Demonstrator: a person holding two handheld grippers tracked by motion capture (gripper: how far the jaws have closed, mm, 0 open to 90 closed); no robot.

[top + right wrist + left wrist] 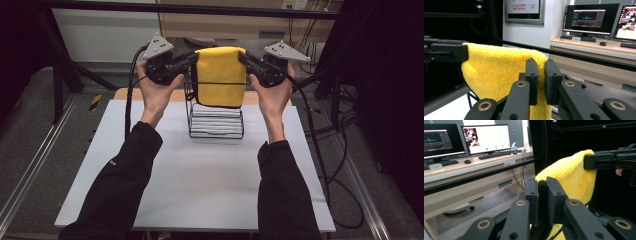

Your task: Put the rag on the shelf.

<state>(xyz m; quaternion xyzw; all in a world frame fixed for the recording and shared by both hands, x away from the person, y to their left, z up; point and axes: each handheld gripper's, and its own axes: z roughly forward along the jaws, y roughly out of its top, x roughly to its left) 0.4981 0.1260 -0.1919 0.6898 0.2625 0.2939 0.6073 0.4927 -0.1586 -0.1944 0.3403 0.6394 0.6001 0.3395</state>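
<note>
Right claw (541,82) grips yellow towel (499,75) edge.

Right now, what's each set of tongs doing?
Left tongs: closed on the yellow towel's left edge.
Right tongs: closed on its right edge.

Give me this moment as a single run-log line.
left gripper: shut on yellow towel | right gripper: shut on yellow towel | towel: folded, hanging above wire rack | rack: on white table

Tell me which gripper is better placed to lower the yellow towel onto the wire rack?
Neither alone, probably. The left gripper clamps the yellow towel at its left top edge and the right gripper at its right, level with each other above the wire rack; they should descend together.
</note>
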